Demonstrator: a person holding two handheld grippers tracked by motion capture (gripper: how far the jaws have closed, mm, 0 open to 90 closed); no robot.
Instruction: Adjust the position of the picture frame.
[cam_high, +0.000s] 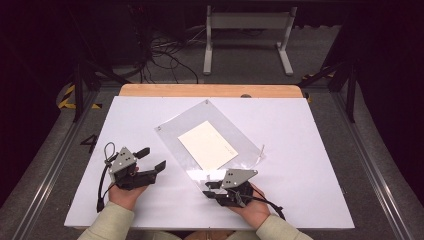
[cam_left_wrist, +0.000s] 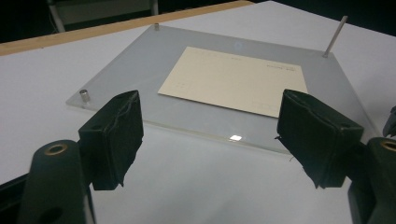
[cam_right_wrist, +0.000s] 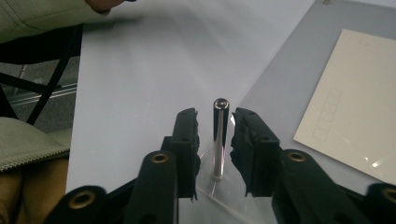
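Standing upright at the near corner of the clear acrylic plate (cam_right_wrist: 280, 84), a slim metal pin (cam_right_wrist: 218, 140) is flanked by the two jaws of the right gripper (cam_right_wrist: 215, 135). A narrow gap is seen on each side of the pin, so the pads are close to it but are not shown pressing on it. Nothing is gripped by the left gripper (cam_left_wrist: 210, 135), whose jaws are held wide apart above the white table (cam_left_wrist: 210, 186), just short of the plate's edge. A cream card (cam_high: 207, 144) is laid flat near the middle of the plate. Another tall pin (cam_left_wrist: 335, 36) and a short stud (cam_left_wrist: 84, 95) are seen at other corners.
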